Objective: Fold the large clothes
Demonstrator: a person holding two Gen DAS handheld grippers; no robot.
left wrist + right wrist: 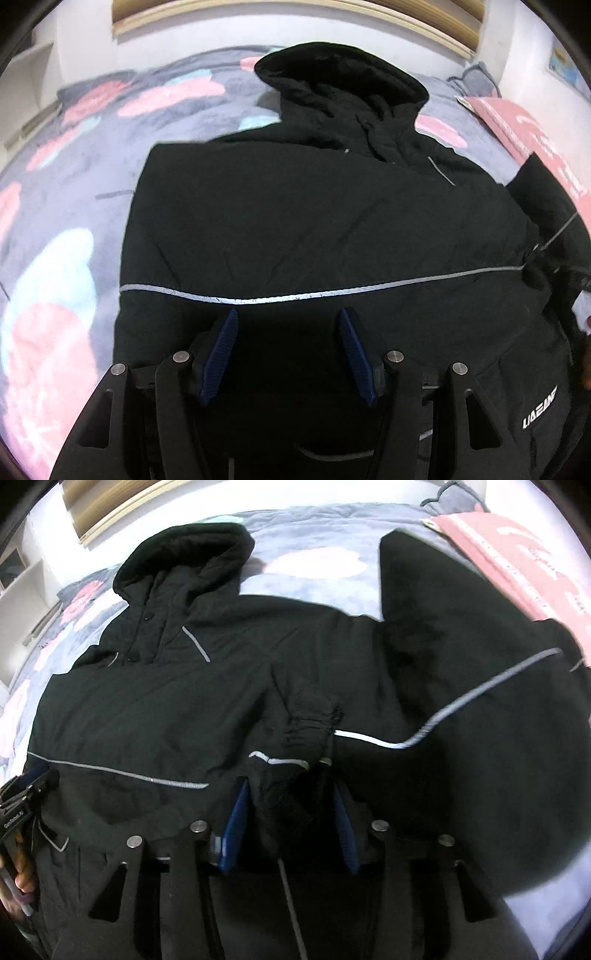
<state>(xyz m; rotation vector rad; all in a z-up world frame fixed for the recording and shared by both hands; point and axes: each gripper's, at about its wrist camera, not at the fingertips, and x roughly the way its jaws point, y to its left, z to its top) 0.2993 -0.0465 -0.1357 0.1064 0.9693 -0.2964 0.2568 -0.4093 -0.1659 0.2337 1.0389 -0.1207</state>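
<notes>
A large black hooded padded jacket (303,221) is seen spread front-up across a bed covered by a grey fleece blanket with pink and pale-blue blotches (74,155), its hood (340,85) pointed toward the far edge of the bed, where a white wall and a pale wooden frame are glimpsed. A thin silver reflective stripe (258,298) is shown running across the chest of the garment, and white lettering is visible near its lower hem.

The left claw (289,354) is held above the lower front of the jacket with its blue ribbed pads (218,360) set wide apart and nothing gripped between them. The right claw (291,823) is pictured with a bunched fold of black fabric, apparently the gathered cuff of a sleeve (310,720), caught between its blue pads (234,830). The jacket's other sleeve (424,627) is seen lying out toward the right edge of the bed, beside a pink printed cloth (517,565).
</notes>
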